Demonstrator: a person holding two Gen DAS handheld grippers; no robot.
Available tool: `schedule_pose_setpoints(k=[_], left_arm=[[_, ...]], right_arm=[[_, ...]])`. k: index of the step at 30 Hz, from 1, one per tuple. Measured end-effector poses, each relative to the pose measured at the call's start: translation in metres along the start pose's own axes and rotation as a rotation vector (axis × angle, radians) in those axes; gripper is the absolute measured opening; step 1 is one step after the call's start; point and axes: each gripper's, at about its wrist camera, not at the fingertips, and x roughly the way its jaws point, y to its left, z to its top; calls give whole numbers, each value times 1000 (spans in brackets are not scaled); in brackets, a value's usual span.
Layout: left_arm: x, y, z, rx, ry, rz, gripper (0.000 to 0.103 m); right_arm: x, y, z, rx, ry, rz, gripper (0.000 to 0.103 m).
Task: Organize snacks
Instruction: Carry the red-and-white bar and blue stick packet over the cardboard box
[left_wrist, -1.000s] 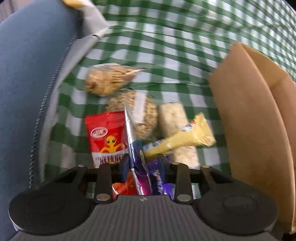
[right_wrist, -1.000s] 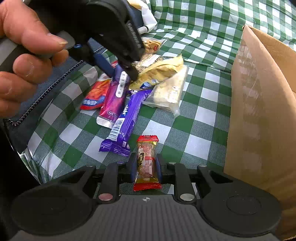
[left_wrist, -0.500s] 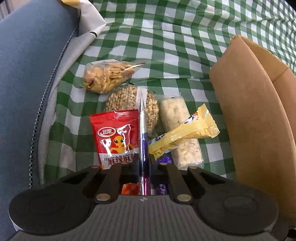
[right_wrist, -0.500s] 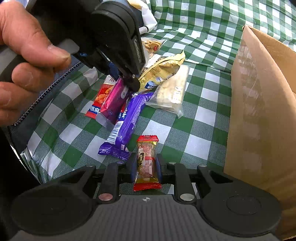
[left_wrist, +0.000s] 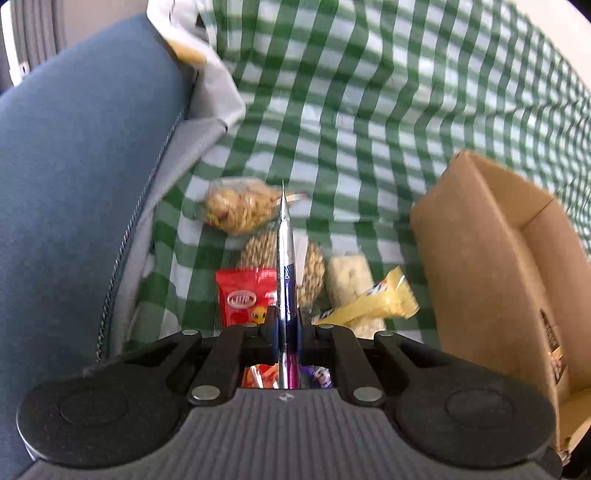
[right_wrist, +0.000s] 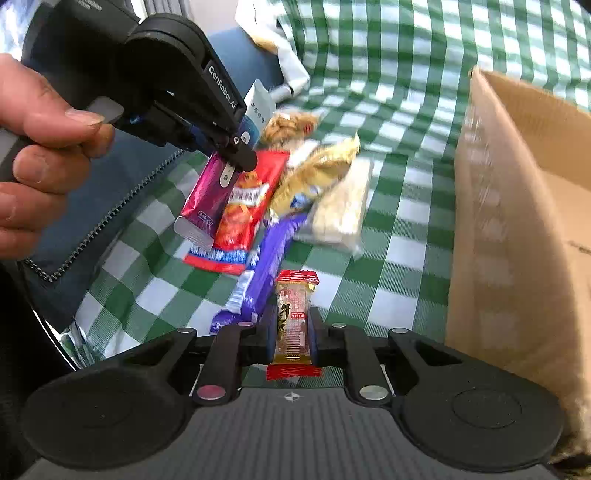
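My left gripper (left_wrist: 288, 321) is shut on a magenta snack packet (left_wrist: 286, 266), seen edge-on and lifted clear of the pile. The right wrist view shows that same left gripper (right_wrist: 240, 155) in a person's hand, the magenta packet (right_wrist: 207, 199) hanging from it. My right gripper (right_wrist: 291, 325) has its jaws closing on a small red-and-gold snack (right_wrist: 293, 295), both pads against its sides, low over the green checked cloth (right_wrist: 388, 254). On the cloth lie a red packet (left_wrist: 243, 295), a yellow wrapper (left_wrist: 376, 306), a white rice bar (left_wrist: 349, 275) and a purple bar (right_wrist: 266, 269).
An open cardboard box (left_wrist: 498, 266) stands at the right, its near wall (right_wrist: 517, 221) close to my right gripper. A clear bag of crackers (left_wrist: 240, 208) lies behind the pile. Blue zipped fabric (left_wrist: 74, 184) covers the left side.
My left jaws shut on the magenta packet and lifted it off the pile. The right jaws squeezed tighter on the red-and-gold snack, and the hand stayed in place.
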Motion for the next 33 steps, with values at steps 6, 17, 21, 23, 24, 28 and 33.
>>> schedule_pose_setpoints(k=[6,17,21,23,24,28,33], left_arm=[[-31,-6,0,-3,-127,-40,9],[-66,-40,-10,25,-263,-88,9],[-61,-49,-8,33,-260,-83,9],[-59,-52,-8,39,-261,-81,9],[-59,-54,-9,45,-262,-80,9],[-55,-59,-7,70,-267,-75,9],[-53,-61,-5,87,-278,-75,9]], right_arm=[[-29,2,22,-15,-62,-1,17],[-116,-41,51,5,-248,33,17],[-108,-51,31,46,-255,37,17],[-104,-51,28,35,-251,40,17],[-103,-50,27,26,-256,39,17],[-105,-52,21,12,-258,41,17],[-105,-59,23,46,-274,32,17]])
